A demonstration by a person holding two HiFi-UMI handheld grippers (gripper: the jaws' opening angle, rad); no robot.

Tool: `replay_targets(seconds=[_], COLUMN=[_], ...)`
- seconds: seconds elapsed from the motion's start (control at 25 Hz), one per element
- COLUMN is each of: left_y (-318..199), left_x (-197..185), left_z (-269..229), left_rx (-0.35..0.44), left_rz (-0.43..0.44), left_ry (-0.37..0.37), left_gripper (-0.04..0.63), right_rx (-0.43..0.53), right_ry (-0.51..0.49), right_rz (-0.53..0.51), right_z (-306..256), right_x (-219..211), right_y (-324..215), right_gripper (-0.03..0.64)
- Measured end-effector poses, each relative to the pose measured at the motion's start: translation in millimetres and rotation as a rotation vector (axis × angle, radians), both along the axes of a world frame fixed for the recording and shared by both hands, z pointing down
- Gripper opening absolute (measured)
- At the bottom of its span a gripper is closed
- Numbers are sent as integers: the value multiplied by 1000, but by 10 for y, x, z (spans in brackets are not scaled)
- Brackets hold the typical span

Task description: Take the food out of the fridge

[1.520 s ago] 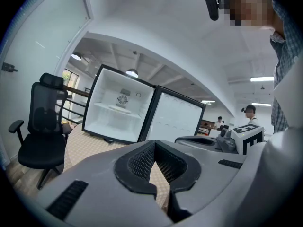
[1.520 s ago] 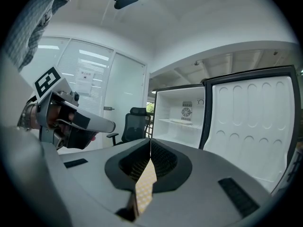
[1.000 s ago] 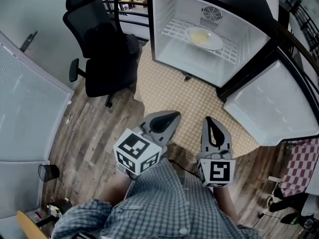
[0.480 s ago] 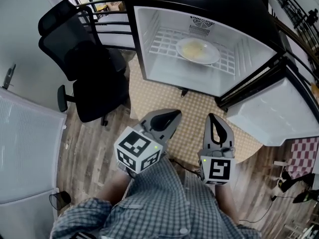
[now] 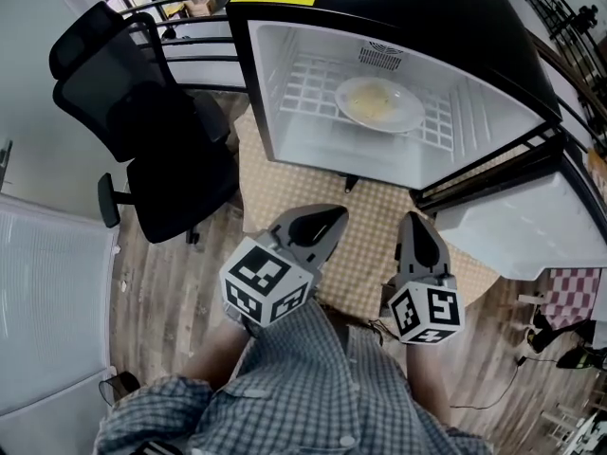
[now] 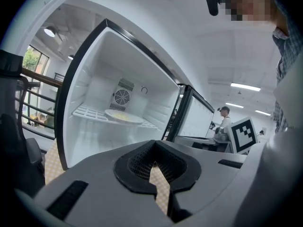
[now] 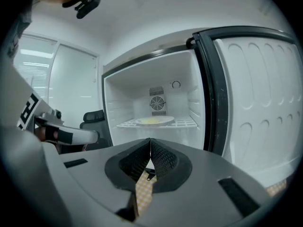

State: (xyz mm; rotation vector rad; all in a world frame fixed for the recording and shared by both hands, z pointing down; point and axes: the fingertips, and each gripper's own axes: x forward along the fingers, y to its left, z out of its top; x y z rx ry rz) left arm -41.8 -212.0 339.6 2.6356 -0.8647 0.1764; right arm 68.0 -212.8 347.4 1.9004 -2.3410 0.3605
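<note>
An open black fridge [image 5: 398,17] with a white inside stands ahead. On its wire shelf [image 5: 303,88] lies a white plate of pale yellow food [image 5: 377,103], also visible as the plate [image 6: 124,117] in the left gripper view and the plate [image 7: 154,121] in the right gripper view. My left gripper [image 5: 334,218] and right gripper [image 5: 415,221] are both held low in front of the fridge, well short of it. Both are shut with nothing between their jaws.
The fridge door [image 5: 531,235] hangs open at the right. A black office chair [image 5: 152,131] stands left of the fridge. A checked tan mat [image 5: 370,226] lies on the wooden floor under the grippers. A railing [image 5: 180,8] runs behind the chair.
The fridge and plate have drawn closer and shifted left in the head view. Both grippers moved forward towards the fridge, and the right gripper has rolled.
</note>
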Motion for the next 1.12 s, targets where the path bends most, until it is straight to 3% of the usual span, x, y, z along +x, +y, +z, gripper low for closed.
replay_targets(seconds=[0.12, 0.6, 0.72, 0.84, 1.12], left_y=[-83, -442, -558, -689, -1051], left_x=[37, 175, 176, 181, 248], left_z=[30, 95, 102, 105, 115], left_rx=[-10, -43, -53, -56, -68], left_rz=[-5, -117, -143, -165, -220], left_ry=[-7, 3, 19, 33, 52], left_gripper=[6, 6, 6, 6, 6], right_rx=[3, 135, 141, 85, -92], right_ry=[39, 552, 604, 455, -250], right_rz=[1, -190, -214, -236, -215], right_z=[-11, -195, -175, -116, -50], right_x=[100, -116, -210, -280, -306], right_y=[-159, -831, -937, -1020, -1221], right_gripper=[11, 11, 11, 11, 11])
